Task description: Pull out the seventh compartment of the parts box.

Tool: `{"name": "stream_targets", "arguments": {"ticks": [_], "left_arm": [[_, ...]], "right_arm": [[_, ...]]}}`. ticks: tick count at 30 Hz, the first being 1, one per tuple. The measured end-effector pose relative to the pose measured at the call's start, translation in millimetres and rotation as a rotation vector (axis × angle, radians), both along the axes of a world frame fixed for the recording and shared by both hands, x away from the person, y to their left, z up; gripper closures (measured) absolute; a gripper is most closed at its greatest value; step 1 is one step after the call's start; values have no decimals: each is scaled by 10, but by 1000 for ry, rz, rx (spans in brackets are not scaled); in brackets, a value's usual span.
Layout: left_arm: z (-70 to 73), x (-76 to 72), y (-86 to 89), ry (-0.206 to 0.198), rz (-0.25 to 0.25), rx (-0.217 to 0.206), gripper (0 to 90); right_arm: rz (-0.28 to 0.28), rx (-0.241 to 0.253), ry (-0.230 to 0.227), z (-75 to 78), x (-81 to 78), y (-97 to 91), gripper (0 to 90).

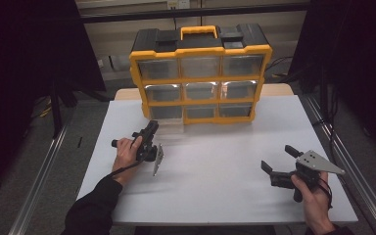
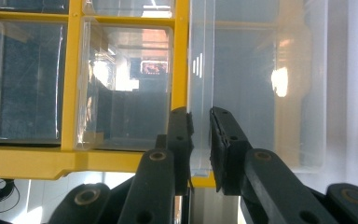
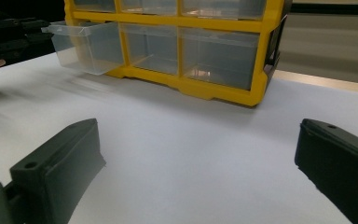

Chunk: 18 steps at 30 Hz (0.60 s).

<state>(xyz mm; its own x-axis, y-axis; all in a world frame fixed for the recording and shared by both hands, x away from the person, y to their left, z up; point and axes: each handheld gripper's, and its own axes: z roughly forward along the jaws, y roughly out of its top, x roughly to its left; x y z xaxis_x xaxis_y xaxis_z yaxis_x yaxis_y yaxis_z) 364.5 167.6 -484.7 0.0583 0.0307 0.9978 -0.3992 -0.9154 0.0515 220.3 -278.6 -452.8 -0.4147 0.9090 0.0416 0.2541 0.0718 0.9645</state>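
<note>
While the left gripper point(image 2: 200, 140) pinches its front lip, the clear drawer point(image 3: 86, 46) juts lengthwise from the organizer point(image 1: 200, 73)

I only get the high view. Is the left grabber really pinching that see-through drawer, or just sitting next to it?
Observer: Really pinching. In the left gripper view, the left gripper is shut on the drawer, with its thin front wall between the two jaws.
Operator: Is there anything inside it?
Observer: It looks empty. In the right gripper view you can see through its clear sides where it sticks out of the bottom row of the yellow cabinet, and nothing lies in it.
</note>
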Motion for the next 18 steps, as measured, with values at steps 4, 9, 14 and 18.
{"name": "stream_targets", "arguments": {"ticks": [4, 9, 14, 18], "left_arm": [[-2, -3, -2, 0, -4, -5, 792], [9, -28, 1, -9, 4, 15, 790], [0, -40, 15, -8, 4, -1, 788], [2, -34, 24, 13, -10, -22, 788]], "right_arm": [[0, 0, 5, -1, 3, -3, 1], [3, -1, 6, -3, 6, -2, 1], [6, 1, 7, -2, 4, 4, 0], [4, 0, 5, -1, 2, 2, 0]]}}
